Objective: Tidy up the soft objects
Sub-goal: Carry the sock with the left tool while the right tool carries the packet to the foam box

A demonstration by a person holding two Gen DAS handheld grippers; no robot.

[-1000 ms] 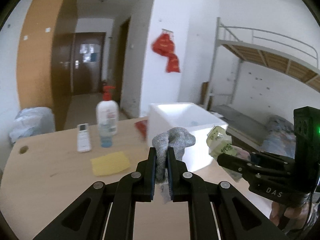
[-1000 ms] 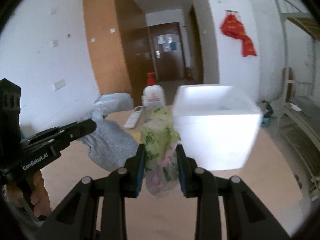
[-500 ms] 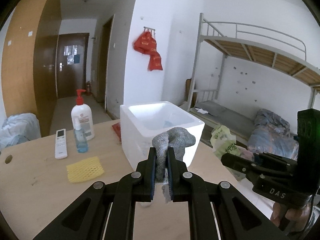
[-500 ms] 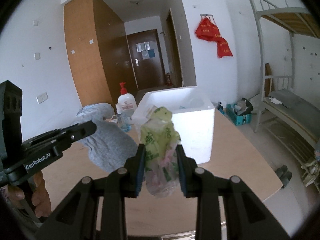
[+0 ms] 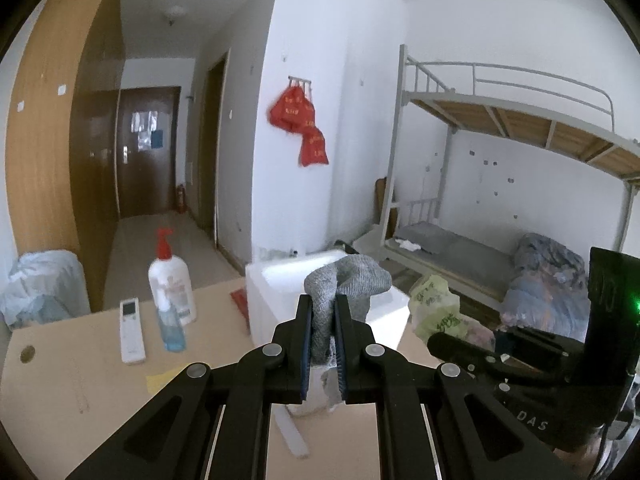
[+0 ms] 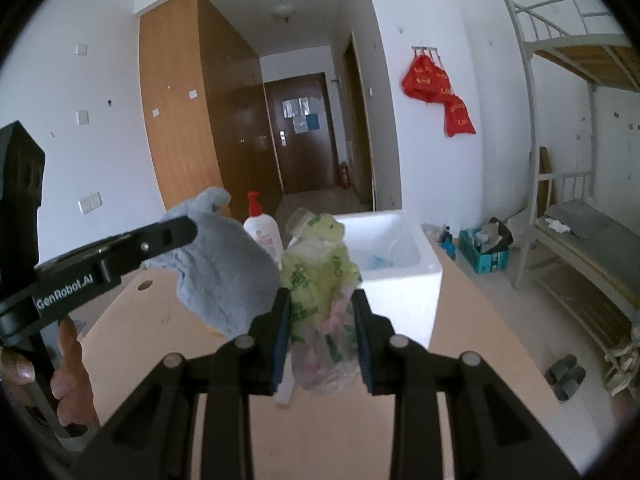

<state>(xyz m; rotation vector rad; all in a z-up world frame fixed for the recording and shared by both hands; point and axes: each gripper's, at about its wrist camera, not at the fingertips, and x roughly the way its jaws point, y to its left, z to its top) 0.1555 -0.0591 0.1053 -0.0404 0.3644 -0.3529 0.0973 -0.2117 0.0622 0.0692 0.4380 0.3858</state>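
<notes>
Grey knit is bunching above my left claw (image 5: 323, 330), which is pinching one sock (image 5: 344, 286) low at centre frame, its folded toe drooping rightward. My right claw (image 6: 322, 334) is gripping one crumpled green-printed bag (image 6: 318, 280) in the lower middle of its view, with clear plastic sagging under the pads. Both are hanging before one white foam box (image 6: 404, 280) on one tan table (image 5: 80, 372). Left of centre, one pump bottle (image 5: 170, 280), one small blue bottle (image 5: 172, 328) and one remote (image 5: 131, 330) are standing together.

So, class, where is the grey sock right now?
In the left wrist view, the grey sock is clamped in the left claw, held up in front of the white foam box.
</notes>
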